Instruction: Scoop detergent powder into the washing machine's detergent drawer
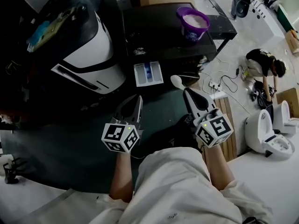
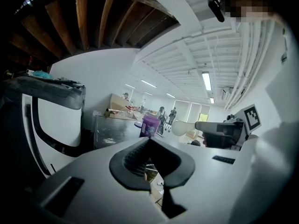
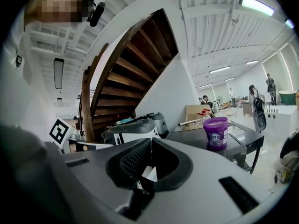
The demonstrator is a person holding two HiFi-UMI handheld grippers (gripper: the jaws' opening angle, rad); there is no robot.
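Right gripper (image 1: 188,91) clenched on white scoop (image 1: 177,81), bowl just beside the pulled-out detergent drawer (image 1: 148,73). Left gripper (image 1: 138,99) closed on nothing. Purple powder tub (image 1: 192,22) well apart on black table (image 1: 154,31). Likely best: dip shallow, carry the scoop level, tip it low over a compartment.

- left grey two-jaw gripper (image 1: 138,98): jaws closed together with nothing between them, pointing forward, bare forearm behind it.
- right grey two-jaw gripper (image 1: 187,91): jaws clamped on a white plastic spoon (image 1: 177,81), alongside the left.

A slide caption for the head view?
Right gripper holds white plastic scoop near white detergent drawer; purple powder tub beyond.
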